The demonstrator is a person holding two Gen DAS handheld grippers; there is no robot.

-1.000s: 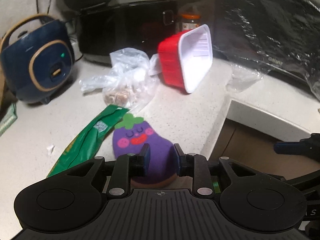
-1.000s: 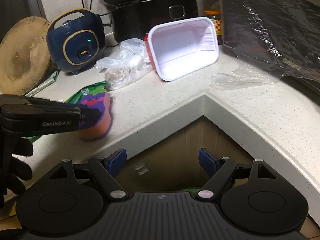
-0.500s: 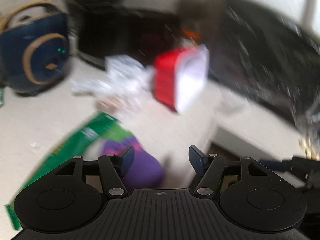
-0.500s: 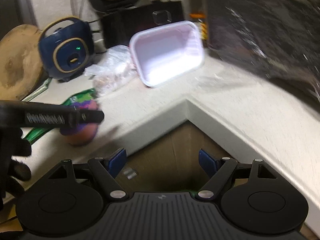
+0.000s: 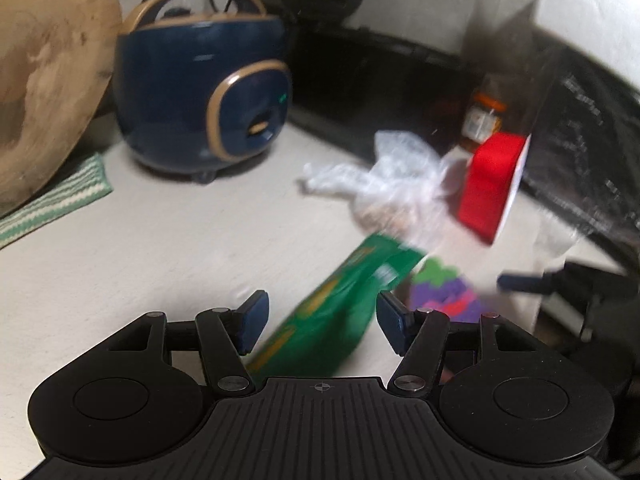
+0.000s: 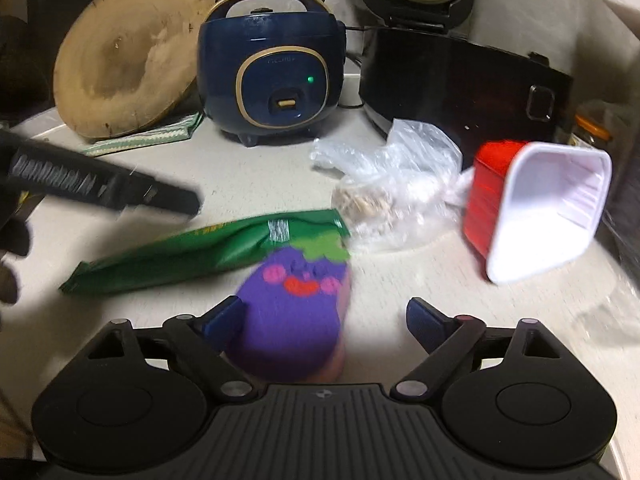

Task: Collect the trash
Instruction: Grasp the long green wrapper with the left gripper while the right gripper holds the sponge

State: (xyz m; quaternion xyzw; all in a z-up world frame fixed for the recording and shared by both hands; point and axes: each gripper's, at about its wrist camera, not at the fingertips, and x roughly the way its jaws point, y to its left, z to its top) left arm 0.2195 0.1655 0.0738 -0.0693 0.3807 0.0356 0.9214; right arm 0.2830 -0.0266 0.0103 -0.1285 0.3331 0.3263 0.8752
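Observation:
A green snack wrapper (image 5: pixel 340 304) (image 6: pixel 208 248) lies flat on the white counter. My left gripper (image 5: pixel 320 320) is open, with the wrapper's near end between its fingers. A purple eggplant-shaped sponge (image 6: pixel 296 312) (image 5: pixel 444 296) lies beside the wrapper. My right gripper (image 6: pixel 324 320) is open, with the sponge between its fingers near the left one. A clear plastic bag with scraps (image 6: pixel 392 200) (image 5: pixel 392 188) and a red tub with a white inside (image 6: pixel 536 216) (image 5: pixel 492 188), tipped on its side, lie farther back.
A blue rice cooker (image 6: pixel 272 76) (image 5: pixel 200 96), a black cooker (image 6: pixel 460 76), a round wooden board (image 6: pixel 128 48) and a striped green cloth (image 5: pixel 56 196) stand along the back. A jar (image 5: pixel 484 116) sits behind the tub.
My left gripper let go of the sponge, opened and swung left over the green wrapper. My right gripper moved in from the counter's corner gap to the sponge.

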